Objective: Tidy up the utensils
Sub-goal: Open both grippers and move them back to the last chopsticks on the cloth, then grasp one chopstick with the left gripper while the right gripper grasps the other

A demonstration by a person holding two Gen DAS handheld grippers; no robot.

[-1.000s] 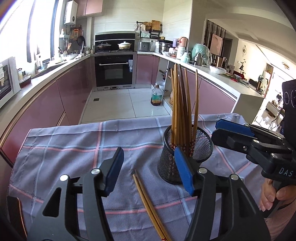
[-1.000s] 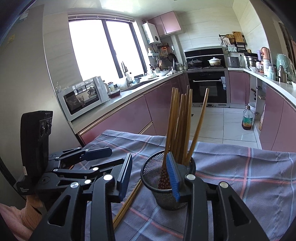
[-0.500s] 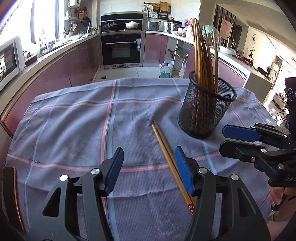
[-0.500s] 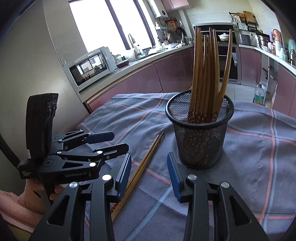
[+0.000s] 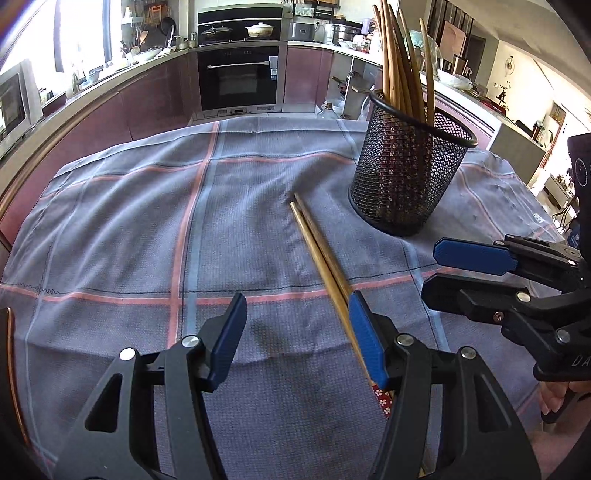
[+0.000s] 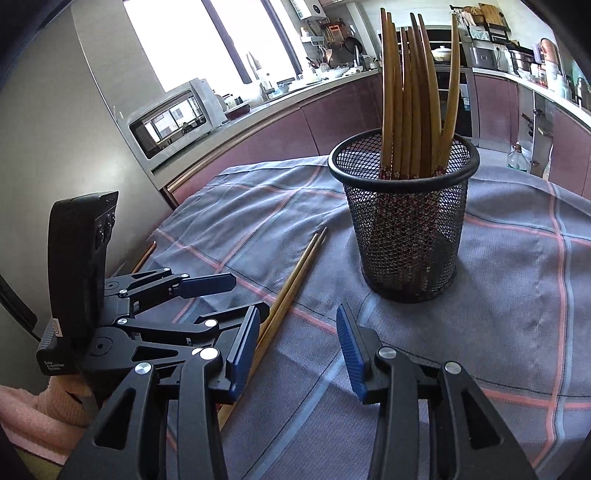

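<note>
I am over a table draped in a grey-blue woven cloth point(image 5: 229, 229) crossed by pink and pale blue stripes, lightly rumpled near its far edge. A black wire-mesh cylindrical holder point(image 5: 406, 173) stands upright on the cloth, packed with brown wooden chopsticks point(image 6: 410, 85) whose red patterned ends sit low inside. One loose pair of brown wooden chopsticks point(image 5: 321, 251) lies flat on the cloth near the holder, not touching it, their red flowered ends toward me. My left gripper point(image 5: 297, 334) hangs low over the cloth, jaws about half open and empty; its right blue pad sits just beside the loose pair, and I cannot tell if it touches. My right gripper point(image 6: 299, 343) is also empty, jaws moderately apart and just been opening, with the loose pair passing by its left pad. Beyond the table: a kitchen with mauve glossy cabinets point(image 5: 147, 107), a black built-in oven point(image 5: 240, 77), a white lidded pot point(image 5: 260, 29) on the hob, a silver microwave point(image 6: 173, 114) by a bright window point(image 6: 192, 40), and a pale tiled floor.
</note>
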